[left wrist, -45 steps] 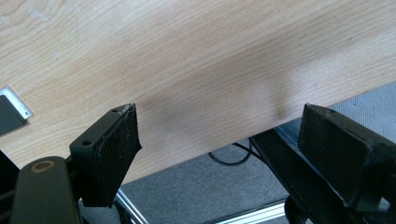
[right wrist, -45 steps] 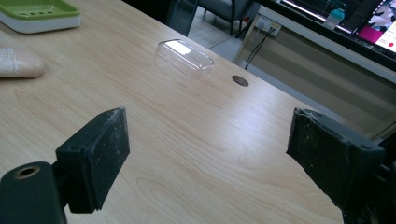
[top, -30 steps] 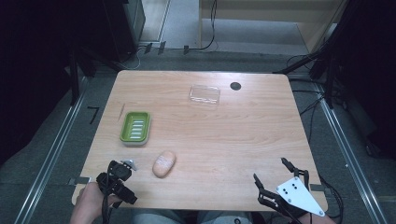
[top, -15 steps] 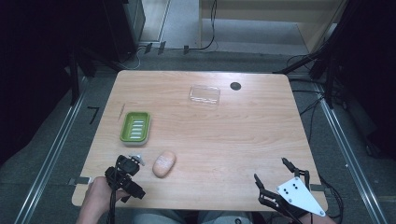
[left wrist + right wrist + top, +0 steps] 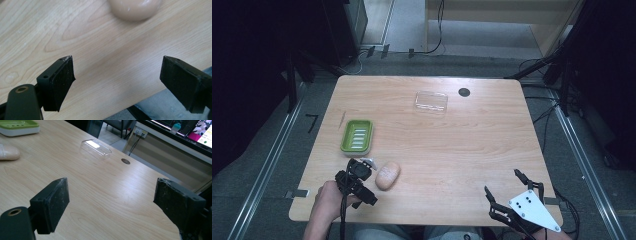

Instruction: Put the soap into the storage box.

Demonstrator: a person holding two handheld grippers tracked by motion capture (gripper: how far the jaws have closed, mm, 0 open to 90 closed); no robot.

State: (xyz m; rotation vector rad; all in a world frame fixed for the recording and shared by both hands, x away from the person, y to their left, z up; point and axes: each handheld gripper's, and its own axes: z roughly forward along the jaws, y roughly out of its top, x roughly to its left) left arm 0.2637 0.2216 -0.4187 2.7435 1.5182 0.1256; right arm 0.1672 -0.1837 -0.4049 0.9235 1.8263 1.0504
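Wood: pale wooden table (image 5: 452, 150) with visible grain; a small dark round hole (image 5: 464, 92) sits near its far edge, right of centre.
Soap: a beige oval bar of soap (image 5: 387, 175) lies flat on the near-left part of the table, near and slightly right of the dish. In the left gripper view its rounded end (image 5: 135, 8) shows at the top of the frame, beyond the jaws and apart from them.
Dish: a green soap dish (image 5: 357, 136) with a white ribbed insert rests on the left side, just beyond the soap; the two look close but I cannot tell if they touch.
Lid: a clear plastic lid (image 5: 431, 102) lies on the far side near the centre, just left of the hole.
Left gripper (image 5: 360, 169): held in the person's left hand (image 5: 326, 200) at the near-left edge, just left of the soap. Its jaws stand wide apart over bare wood (image 5: 117, 72), gripping nothing.
Right gripper (image 5: 504, 192): at the near-right corner, carrying its grey three-cornered plate, well apart from everything on the table. Its jaws are spread wide over bare wood, nothing between them; from its own view the lid (image 5: 96, 148) and dish (image 5: 17, 126) lie far ahead.
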